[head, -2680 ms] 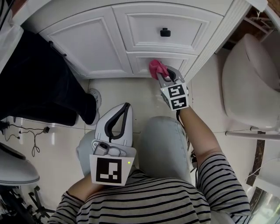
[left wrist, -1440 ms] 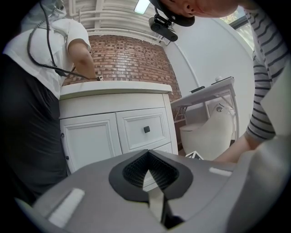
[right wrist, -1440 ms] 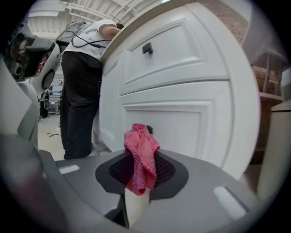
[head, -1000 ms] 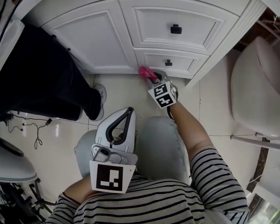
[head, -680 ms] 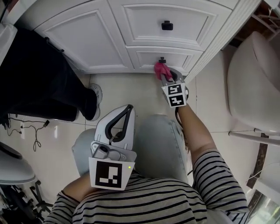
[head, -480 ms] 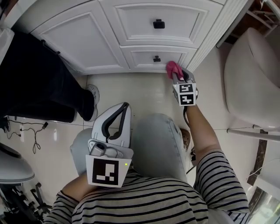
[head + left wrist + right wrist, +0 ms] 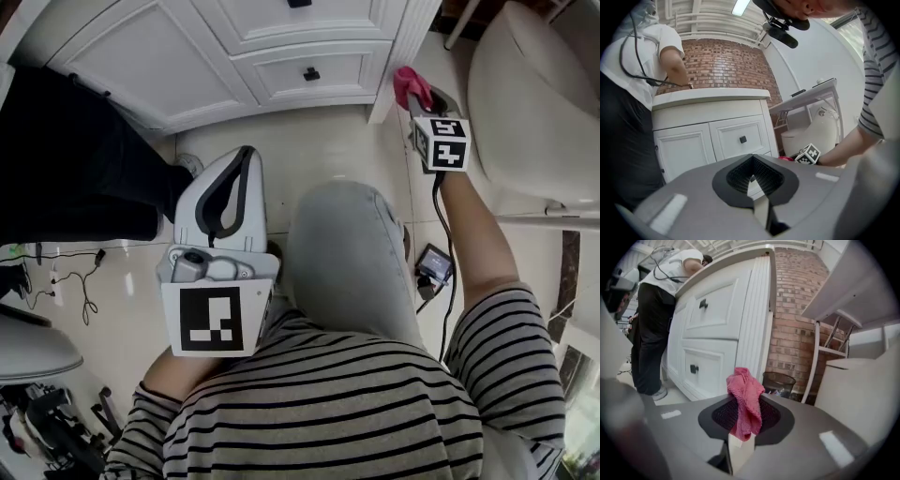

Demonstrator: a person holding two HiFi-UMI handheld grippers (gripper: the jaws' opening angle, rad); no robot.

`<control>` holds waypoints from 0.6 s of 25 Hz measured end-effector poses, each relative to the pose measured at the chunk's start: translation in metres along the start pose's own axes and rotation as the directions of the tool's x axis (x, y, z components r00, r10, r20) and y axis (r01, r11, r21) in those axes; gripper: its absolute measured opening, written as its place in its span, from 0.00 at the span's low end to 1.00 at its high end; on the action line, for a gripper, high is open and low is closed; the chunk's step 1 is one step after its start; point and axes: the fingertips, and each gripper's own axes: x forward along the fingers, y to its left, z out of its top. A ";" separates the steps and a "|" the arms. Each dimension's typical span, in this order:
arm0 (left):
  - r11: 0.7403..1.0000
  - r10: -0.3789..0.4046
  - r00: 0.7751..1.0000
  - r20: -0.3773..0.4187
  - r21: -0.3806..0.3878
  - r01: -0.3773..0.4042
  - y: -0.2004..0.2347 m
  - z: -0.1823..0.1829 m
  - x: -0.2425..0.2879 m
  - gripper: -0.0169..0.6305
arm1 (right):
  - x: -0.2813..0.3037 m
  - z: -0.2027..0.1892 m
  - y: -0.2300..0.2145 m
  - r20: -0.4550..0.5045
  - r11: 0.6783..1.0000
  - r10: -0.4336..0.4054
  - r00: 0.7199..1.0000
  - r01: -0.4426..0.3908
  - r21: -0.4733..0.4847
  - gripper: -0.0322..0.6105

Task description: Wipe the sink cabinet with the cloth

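The white sink cabinet (image 7: 169,56) fills the top of the head view, with a door, two drawers and a fluted corner post (image 7: 398,47). A pink cloth (image 7: 410,86) sticks out of my right gripper (image 7: 417,98), which is shut on it, right beside the foot of that post. In the right gripper view the cloth (image 7: 745,399) hangs over the jaws in front of the fluted post (image 7: 757,315). My left gripper (image 7: 230,173) rests over my lap, shut, with nothing in it. The left gripper view looks at the cabinet front (image 7: 708,140).
A toilet (image 7: 534,94) stands close on the right. A person in black trousers (image 7: 75,159) stands at the cabinet's left. A small device with a cable (image 7: 433,264) lies on the tiled floor by my knee. A black wastebasket (image 7: 780,379) sits past the corner post.
My right gripper has carried the pink cloth to the right along the cabinet's bottom, from the lower drawer to the fluted corner post. The left gripper has stayed over my lap.
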 end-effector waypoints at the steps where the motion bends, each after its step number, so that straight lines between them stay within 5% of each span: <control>1: 1.000 0.006 0.999 0.035 -0.005 -0.006 0.000 0.009 -0.003 0.02 | -0.013 0.020 -0.002 0.030 1.000 0.003 1.000 -0.003 0.005 0.18; 4: 1.000 0.013 0.993 0.121 -0.020 -0.011 -0.003 0.032 -0.016 0.02 | -0.067 0.078 0.001 0.108 1.000 0.019 0.994 -0.020 0.014 0.18; 10: 0.999 0.038 0.984 0.171 -0.031 -0.033 -0.003 0.053 -0.048 0.02 | -0.184 0.176 0.041 0.243 0.992 0.091 0.966 -0.109 0.062 0.18; 15: 0.996 0.066 0.979 0.194 -0.068 -0.053 -0.016 0.049 -0.082 0.02 | -0.273 0.195 0.092 0.351 0.971 0.129 0.927 -0.190 0.146 0.18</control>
